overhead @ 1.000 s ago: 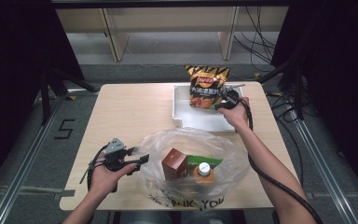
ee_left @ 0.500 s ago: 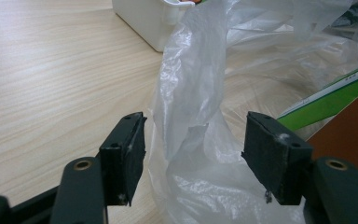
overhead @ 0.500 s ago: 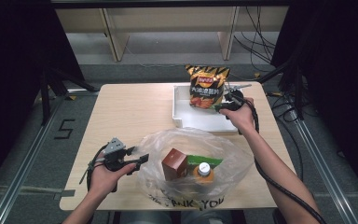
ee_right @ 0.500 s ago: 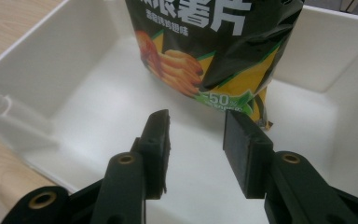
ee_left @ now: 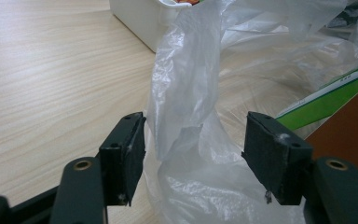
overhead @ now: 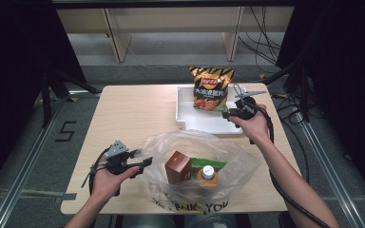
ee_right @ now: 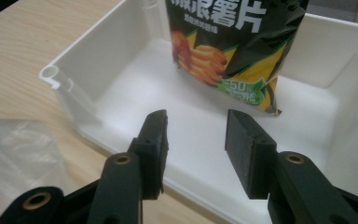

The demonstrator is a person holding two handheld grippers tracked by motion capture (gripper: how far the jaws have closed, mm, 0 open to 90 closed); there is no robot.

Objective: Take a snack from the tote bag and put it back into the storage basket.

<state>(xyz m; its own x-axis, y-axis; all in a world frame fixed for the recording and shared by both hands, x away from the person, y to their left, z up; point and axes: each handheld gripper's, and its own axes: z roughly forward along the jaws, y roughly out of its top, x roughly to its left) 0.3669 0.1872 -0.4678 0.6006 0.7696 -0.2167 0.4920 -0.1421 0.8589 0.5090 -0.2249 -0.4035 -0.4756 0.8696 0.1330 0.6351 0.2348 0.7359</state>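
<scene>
A black-and-orange chips bag (overhead: 210, 89) (ee_right: 233, 42) stands upright in the white bin (overhead: 188, 124) (ee_right: 81, 70) at the table's far right. My right gripper (overhead: 228, 114) (ee_right: 196, 126) hovers over the bin's near rim, a little short of the bag. Its jaws have just been opening and nothing is between them. My left gripper (overhead: 144, 159) (ee_left: 193, 135) stands open at the left edge of a clear plastic bag (overhead: 195, 152) (ee_left: 191, 84). A fold of the bag runs up between the pads, which do not pinch it.
Inside the plastic bag lie a brown box (overhead: 177, 166) (ee_left: 349, 126), a green-and-white box (overhead: 210, 164) (ee_left: 326, 95) and a bottle with a white cap (overhead: 208, 173). Bare wooden table (overhead: 133, 114) spreads left of the bin. Cables trail off the right side.
My right gripper has drawn back from the chips bag toward the bin's near rim, with its jaws wider. The chips bag stays standing in the bin. The left hand has not moved.
</scene>
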